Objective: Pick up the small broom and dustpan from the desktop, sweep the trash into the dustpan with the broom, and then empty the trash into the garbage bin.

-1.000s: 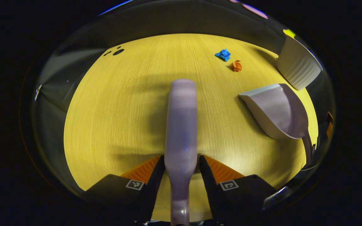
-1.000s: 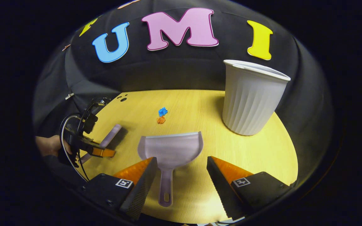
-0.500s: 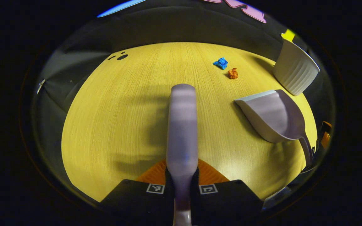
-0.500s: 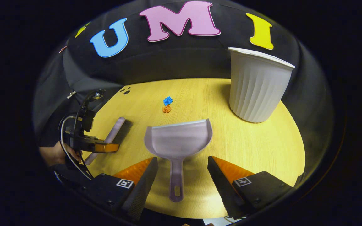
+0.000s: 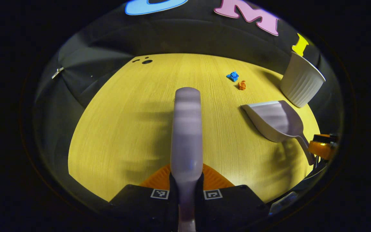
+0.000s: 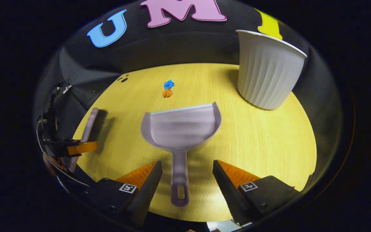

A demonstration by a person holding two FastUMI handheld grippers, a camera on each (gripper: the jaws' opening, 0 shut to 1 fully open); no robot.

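Two hand-held claws with marker tags

On each black claw (image 6: 185, 180) body a small square coded tag is seen; thin cables are looped by the left claw (image 6: 76, 148).

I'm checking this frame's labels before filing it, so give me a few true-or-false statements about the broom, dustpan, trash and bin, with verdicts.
1. The left gripper is shut on the broom. True.
2. The right gripper is shut on the dustpan handle. False: its fingers stand open on either side of the handle.
3. The blue scrap and orange scrap lie in the dustpan. False: they lie on the table beyond it.
4. The garbage bin stands upright. True.
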